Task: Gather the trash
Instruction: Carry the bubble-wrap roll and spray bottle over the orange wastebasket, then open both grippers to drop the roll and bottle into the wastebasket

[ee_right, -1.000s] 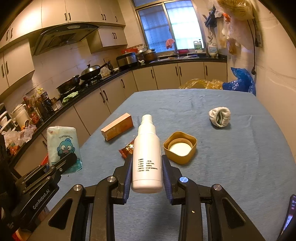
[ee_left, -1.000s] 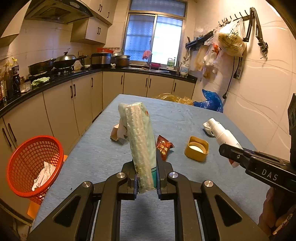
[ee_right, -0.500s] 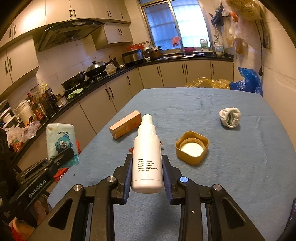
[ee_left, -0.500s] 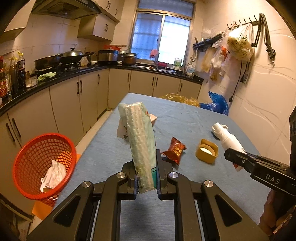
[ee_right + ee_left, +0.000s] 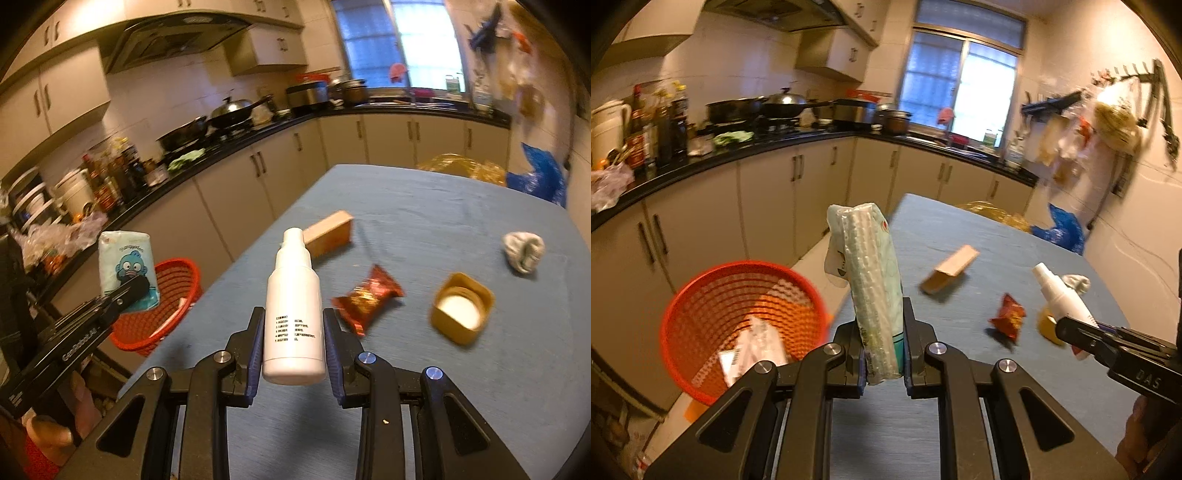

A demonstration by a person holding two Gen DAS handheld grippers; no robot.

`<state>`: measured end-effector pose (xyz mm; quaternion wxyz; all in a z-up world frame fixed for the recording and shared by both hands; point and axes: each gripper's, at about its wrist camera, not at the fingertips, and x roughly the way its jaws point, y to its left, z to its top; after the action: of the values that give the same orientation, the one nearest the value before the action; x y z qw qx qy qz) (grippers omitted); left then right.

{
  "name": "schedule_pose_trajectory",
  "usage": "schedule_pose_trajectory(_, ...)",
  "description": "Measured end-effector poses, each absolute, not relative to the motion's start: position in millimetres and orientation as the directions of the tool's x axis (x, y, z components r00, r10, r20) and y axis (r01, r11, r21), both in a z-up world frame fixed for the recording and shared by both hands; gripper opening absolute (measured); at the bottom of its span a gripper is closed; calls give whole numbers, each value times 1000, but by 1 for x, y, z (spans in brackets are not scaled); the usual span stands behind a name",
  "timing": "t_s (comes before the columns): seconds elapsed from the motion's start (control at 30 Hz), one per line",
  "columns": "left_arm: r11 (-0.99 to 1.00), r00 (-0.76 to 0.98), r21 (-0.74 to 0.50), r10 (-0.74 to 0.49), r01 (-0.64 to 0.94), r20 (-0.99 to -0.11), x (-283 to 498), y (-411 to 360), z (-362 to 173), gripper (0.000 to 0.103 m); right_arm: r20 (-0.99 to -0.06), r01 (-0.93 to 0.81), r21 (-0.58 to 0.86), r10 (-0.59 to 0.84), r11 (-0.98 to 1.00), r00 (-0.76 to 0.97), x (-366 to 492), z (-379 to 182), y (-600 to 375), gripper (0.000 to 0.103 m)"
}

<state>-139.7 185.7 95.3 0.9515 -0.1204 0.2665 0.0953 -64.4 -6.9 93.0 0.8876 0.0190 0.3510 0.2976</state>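
trash basket (image 5: 701,314) w/ paper scraps (image 5: 753,350) inside, left gripper (image 5: 884,354) clamping tissue pack (image 5: 871,280), right gripper (image 5: 293,347) clamping spray bottle (image 5: 293,306)

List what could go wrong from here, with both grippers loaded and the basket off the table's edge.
1. The left gripper pinches only the bottom of the tall tissue pack; it could tip or slip out before reaching the red basket.
2. The white bottle in the right gripper is smooth and could slide out.
3. The basket sits below the table; a badly aimed drop lands on the floor.

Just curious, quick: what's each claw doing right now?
Left gripper: closed on a tissue pack.
Right gripper: closed on a white spray bottle.
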Motion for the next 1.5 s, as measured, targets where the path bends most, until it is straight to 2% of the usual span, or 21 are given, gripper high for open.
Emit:
schedule_pose_trajectory(0.3, 910, 811, -201, 203, -364, -548, -150, 241, 86, 14, -641, -597, 228, 580, 769, 503, -59, 89, 53, 32)
schedule_pose_trajectory(0.67, 876, 781, -214, 246, -432, -573, -158, 286, 71, 14, -671, -674, 226, 614, 703, 415, -58, 85, 121, 32)
schedule_pose_trajectory(1.5, 856, 762, -262, 208, -445, -614, -159, 334, 49, 14, -719, -716, 261, 626, 647, 302, -43, 73, 197, 32)
